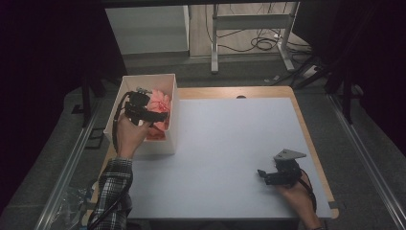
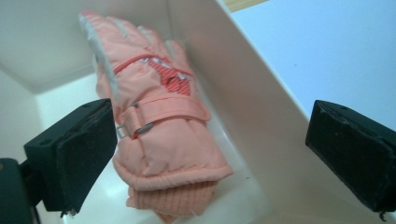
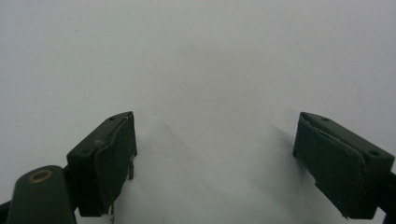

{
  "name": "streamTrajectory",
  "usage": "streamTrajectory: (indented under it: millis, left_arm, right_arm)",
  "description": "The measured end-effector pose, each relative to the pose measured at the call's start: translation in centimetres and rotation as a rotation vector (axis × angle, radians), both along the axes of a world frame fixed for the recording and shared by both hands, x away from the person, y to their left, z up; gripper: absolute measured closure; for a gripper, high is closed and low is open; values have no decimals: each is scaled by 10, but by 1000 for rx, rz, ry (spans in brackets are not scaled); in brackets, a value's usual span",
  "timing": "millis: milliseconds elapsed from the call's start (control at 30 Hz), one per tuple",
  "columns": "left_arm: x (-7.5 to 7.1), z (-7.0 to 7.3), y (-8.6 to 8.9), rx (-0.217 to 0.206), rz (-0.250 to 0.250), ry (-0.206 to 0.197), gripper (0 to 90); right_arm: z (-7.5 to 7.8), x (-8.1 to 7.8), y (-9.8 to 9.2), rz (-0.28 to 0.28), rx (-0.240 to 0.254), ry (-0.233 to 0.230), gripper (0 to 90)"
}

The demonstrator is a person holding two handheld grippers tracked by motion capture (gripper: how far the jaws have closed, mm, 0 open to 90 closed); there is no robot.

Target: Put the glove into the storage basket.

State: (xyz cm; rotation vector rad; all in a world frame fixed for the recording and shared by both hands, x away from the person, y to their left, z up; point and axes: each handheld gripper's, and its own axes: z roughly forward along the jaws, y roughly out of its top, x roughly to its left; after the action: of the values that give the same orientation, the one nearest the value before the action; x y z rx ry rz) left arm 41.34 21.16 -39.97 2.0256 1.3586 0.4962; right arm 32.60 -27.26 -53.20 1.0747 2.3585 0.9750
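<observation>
- The left gripper [image 1: 158, 116] hangs over the open white rectangular box [image 1: 172, 136] at the table's left edge, held in the person's left hand [image 1: 128, 134], whose plaid sleeve [image 1: 112, 191] comes in from the bottom of the high view.
- In the left gripper view its jaws stand wide apart with nothing between the pads: one is inside the box just beside the glove, the other is out past the box's right wall, so that wall [image 2: 243, 107] runs up between them.
- The salmon-pink padded winter glove [image 2: 159, 130] lies inside the box on its white floor, knitted cuff toward the camera, fingers pointing to the far corner; a strap with a metal buckle [image 2: 135, 128] crosses its wrist, and a red patterned patch sits on the back. In the high view the glove [image 1: 160, 103] shows against the box's right side.
- The box's right wall is the nearest obstacle, standing between the glove and the pale grey table mat [image 1: 230, 143].
- The right gripper [image 1: 262, 175] sits low over the mat near the table's front right corner, well apart from the box, held in the right hand [image 1: 297, 191]; its jaws are spread open and empty above bare mat [image 3: 210, 70].
- Beyond the table's far edge, a metal desk frame [image 1: 249, 28] stands with black cables [image 1: 268, 43] on the floor.
</observation>
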Motion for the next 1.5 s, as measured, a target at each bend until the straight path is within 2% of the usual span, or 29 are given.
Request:
streamTrajectory:
  millis: [100,233,533,767,1000,1167,1500]
  left_arm:
    - [-4,3,-4,-9,-19,-10,22]
    - [-8,7,-10,-41,-44,-16,17]
    - [-17,9,-24,-44,-90,-32,15]
    - [-21,7,-31,-62,-114,-19,15]
    - [-24,4,-42,-52,-145,-15,10]
    - [-29,3,-50,-32,-177,-34,10]
    - [-37,1,-66,-44,-230,-50,10]
  right_arm:
    - [0,0,0,0,0,0,136]
    - [0,0,0,0,0,0,136]
    - [0,0,0,0,-1,-1,136]
    - [0,0,0,0,-1,-1,136]
    - [0,0,0,0,-1,-1,136]
    - [0,0,0,0,-1,-1,136]
    - [0,0,0,0,-1,-2,136]
